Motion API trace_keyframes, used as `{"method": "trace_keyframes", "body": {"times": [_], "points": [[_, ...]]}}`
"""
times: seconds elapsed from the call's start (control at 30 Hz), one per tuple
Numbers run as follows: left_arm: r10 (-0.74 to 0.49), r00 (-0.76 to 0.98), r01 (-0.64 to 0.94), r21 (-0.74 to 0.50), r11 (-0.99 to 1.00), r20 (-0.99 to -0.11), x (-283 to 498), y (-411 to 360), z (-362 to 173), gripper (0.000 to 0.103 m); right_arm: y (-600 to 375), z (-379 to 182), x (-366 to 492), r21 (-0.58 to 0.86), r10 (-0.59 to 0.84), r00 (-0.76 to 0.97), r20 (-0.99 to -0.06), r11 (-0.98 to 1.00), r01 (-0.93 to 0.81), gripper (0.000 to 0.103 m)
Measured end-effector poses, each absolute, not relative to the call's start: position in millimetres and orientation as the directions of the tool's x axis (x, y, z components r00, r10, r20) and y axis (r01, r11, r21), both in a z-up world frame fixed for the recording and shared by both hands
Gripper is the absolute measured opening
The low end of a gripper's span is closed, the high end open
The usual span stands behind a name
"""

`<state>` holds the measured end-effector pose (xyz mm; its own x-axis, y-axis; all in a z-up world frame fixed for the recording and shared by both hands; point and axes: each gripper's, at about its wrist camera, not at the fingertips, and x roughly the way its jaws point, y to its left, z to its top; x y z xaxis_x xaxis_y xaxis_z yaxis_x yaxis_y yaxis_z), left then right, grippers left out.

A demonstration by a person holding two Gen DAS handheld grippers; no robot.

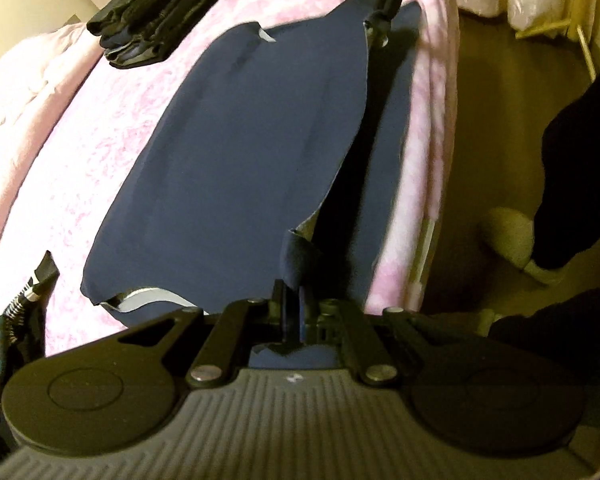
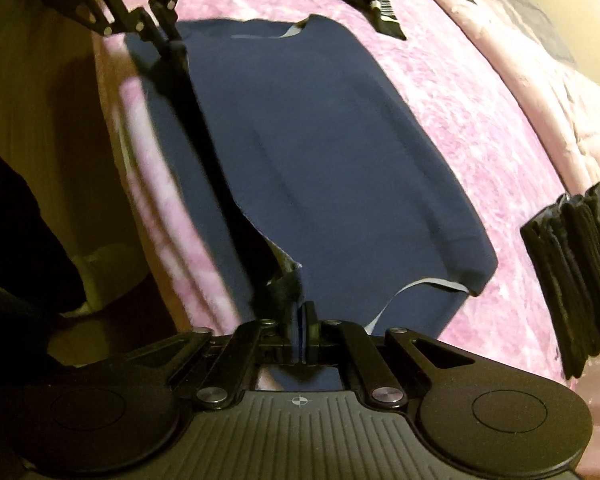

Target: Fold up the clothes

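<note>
I find the navy garment [image 1: 236, 168] spread on the pink bed [image 1: 112, 136], near edge lifted over itself: fold in progress. Left gripper [image 1: 294, 280] and right gripper [image 2: 300, 314] jaws each pinch that edge. Beyond the garment, a folded dark stack [image 1: 160, 12] lies finished

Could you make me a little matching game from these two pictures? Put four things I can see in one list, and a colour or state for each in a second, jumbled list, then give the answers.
Things
1. garment
2. bedcover
3. stack of folded clothes
4. left gripper

Colours or states
A. pink, spread under everything
B. shut on a fold of cloth
C. black, lying apart from the garment
D. navy blue, partly folded over on itself

Pairs: 1-D, 2-A, 3-C, 4-B.

The right gripper is also clamped on an edge of the garment.
</note>
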<state>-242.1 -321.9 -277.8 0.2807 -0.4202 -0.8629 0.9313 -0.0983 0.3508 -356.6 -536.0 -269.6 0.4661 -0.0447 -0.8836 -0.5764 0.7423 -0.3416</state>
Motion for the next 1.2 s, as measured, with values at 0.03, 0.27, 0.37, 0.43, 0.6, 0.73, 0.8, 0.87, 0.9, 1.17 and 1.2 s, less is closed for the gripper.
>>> {"method": "trace_keyframes", "body": {"times": [0.03,0.27,0.37,0.43,0.6,0.73,0.8,0.87,0.9,1.17,1.2], "points": [[-0.406,0.286,0.930,0.353,-0.099,-0.868,-245,-321,-282,0.005,-537,-273,-361,-0.341,-0.041,0.468,-0.883,0.742,-0.577,0.000],[-0.313,0.359,0.924,0.382,-0.013,-0.879,-267,-298,-278,0.008,-545,-276,-391,-0.339,-0.010,0.506,-0.863,0.754,-0.562,0.000],[-0.317,0.395,0.912,0.411,0.017,-0.862,-272,-301,-274,0.013,-548,-273,-391,-0.344,0.001,0.535,-0.845,0.765,-0.545,0.000],[-0.321,0.413,0.901,0.433,0.010,-0.852,-273,-308,-279,0.021,-552,-273,-387,-0.338,0.013,0.538,-0.843,0.765,-0.548,0.007],[-0.337,0.444,0.879,0.477,-0.018,-0.830,-272,-324,-291,0.023,-560,-271,-385,-0.336,0.035,0.563,-0.825,0.772,-0.540,0.072],[-0.343,0.444,0.869,0.491,-0.060,-0.828,-273,-326,-294,0.024,-564,-270,-376,-0.327,0.043,0.574,-0.818,0.785,-0.526,0.072],[-0.340,0.436,0.876,0.479,-0.053,-0.833,-272,-325,-294,0.024,-565,-267,-369,-0.301,0.062,0.585,-0.808,0.811,-0.502,0.072],[-0.338,0.425,0.885,0.464,-0.040,-0.840,-270,-323,-293,0.024,-565,-266,-361,-0.280,0.072,0.601,-0.796,0.836,-0.471,0.072],[-0.339,0.421,0.888,0.459,-0.035,-0.841,-270,-321,-293,0.024,-565,-269,-356,-0.263,0.071,0.598,-0.798,0.853,-0.451,0.072],[-0.286,0.383,0.916,0.401,-0.005,-0.878,-265,-321,-300,0.022,-577,-281,-336,-0.039,0.115,0.428,-0.896,0.941,-0.336,0.072],[-0.289,0.380,0.919,0.394,0.010,-0.879,-265,-321,-292,0.023,-580,-273,-335,-0.035,0.115,0.439,-0.891,0.947,-0.319,0.072]]}}
